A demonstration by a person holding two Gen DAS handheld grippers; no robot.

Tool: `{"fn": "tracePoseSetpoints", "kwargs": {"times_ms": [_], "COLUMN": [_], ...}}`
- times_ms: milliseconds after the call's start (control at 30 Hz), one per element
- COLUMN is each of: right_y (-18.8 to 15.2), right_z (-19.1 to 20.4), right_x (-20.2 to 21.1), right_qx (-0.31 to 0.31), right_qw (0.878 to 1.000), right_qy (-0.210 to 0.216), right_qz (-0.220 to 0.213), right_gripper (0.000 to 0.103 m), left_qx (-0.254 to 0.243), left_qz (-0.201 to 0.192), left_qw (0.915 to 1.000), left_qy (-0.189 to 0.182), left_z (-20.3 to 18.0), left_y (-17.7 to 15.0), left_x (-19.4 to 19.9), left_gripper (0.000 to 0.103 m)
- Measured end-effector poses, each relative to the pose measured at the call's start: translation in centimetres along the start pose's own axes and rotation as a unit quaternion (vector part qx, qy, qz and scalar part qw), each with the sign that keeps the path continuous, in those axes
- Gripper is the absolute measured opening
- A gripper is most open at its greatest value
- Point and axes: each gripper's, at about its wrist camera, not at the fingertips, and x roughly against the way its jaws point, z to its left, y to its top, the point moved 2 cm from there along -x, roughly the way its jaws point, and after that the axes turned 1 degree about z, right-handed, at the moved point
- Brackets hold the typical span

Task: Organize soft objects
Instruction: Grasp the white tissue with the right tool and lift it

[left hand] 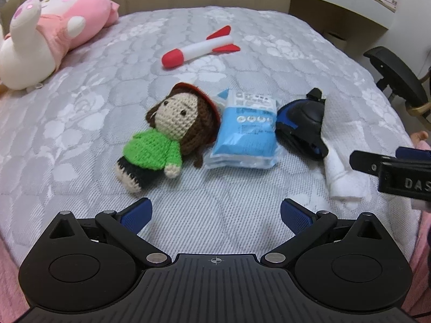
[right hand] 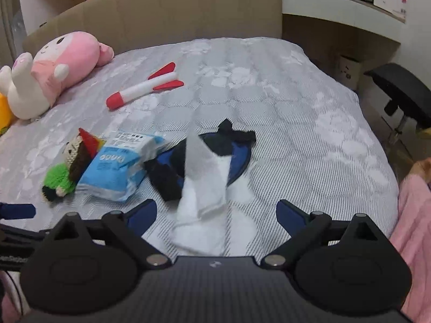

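Note:
On the grey quilted bed (left hand: 80,123) a crochet doll (left hand: 161,134) in a green sweater lies beside a blue plastic pack (left hand: 245,132). Right of them sit a black and blue fabric item (left hand: 301,123) and a white cloth (left hand: 342,177). My left gripper (left hand: 216,212) is open just in front of the doll and pack, touching nothing. My right gripper (right hand: 216,212) is open, and the near end of the white cloth (right hand: 202,196) lies between its fingers, blurred. The cloth's far end overlaps the black and blue item (right hand: 234,150).
A red and white plush rocket (left hand: 199,48) lies further back, and a big pink and white plush (left hand: 54,32) rests at the back left by the beige headboard (right hand: 161,13). A black chair (right hand: 404,94) and a desk stand past the bed's right edge.

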Motion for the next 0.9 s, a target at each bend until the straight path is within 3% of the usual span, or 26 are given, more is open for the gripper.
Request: {"fn": "tracePoseSetpoints", "kwargs": {"times_ms": [100,200,300,367,433,467,500,567,633,733,800,833,900], "right_y": [1.0,2.1,3.1,3.6,3.5,3.2,2.9,2.0,1.6,2.6,4.2,5.1,6.6], "right_z": [-0.6,-1.1,-1.2,-1.1,-1.3,-1.6,-1.8,-2.1,-2.8,-4.4,-6.1,-7.0,-8.3], "right_x": [-0.9,-1.9,-3.3,-4.7,-6.0,-6.5,-6.6,-6.1,-5.4,-4.3,-3.4,-3.0,-2.5], "right_qx": [0.010,0.008,0.015,0.030,0.016,0.003,-0.006,-0.007,-0.009,-0.031,-0.055,-0.068,-0.083], "right_qw": [1.000,1.000,0.999,0.998,0.995,0.993,0.990,0.988,0.990,0.993,0.994,0.994,0.993], "right_qy": [-0.006,0.019,0.040,0.054,0.079,0.094,0.108,0.123,0.116,0.101,0.090,0.087,0.078], "right_qz": [-0.009,-0.007,-0.005,0.009,0.051,0.075,0.087,0.092,0.084,0.054,0.026,0.014,0.001], "right_gripper": [0.094,0.089,0.083,0.071,0.045,0.038,0.024,0.012,0.009,0.008,0.008,0.008,0.008], "left_qx": [0.007,-0.001,-0.029,-0.043,-0.046,-0.046,-0.050,-0.077,-0.101,-0.091,-0.057,-0.042,-0.023], "left_qz": [-0.014,-0.015,0.020,0.056,0.086,0.084,0.073,0.026,-0.033,-0.080,-0.061,-0.047,-0.006], "left_qw": [0.9991,0.9965,0.9930,0.9882,0.9824,0.9815,0.9823,0.9851,0.9822,0.9659,0.9543,0.9525,0.9573], "left_qy": [-0.039,-0.083,-0.113,-0.136,-0.159,-0.165,-0.165,-0.151,-0.154,-0.229,-0.287,-0.298,-0.288], "left_z": [0.0,-0.4,-1.5,-2.1,-2.3,-2.3,-2.3,-2.6,-3.0,-4.5,-5.7,-6.1,-6.9], "left_y": [0.6,1.2,1.3,1.1,0.5,0.2,-0.1,-0.5,-0.3,2.2,4.0,4.7,5.8], "left_x": [-0.2,-0.8,-2.1,-3.0,-3.8,-3.8,-3.6,-2.4,-0.7,0.7,-1.2,-2.6,-6.1], "left_gripper": [0.103,0.103,0.103,0.103,0.103,0.103,0.103,0.103,0.103,0.103,0.103,0.103,0.103]}}
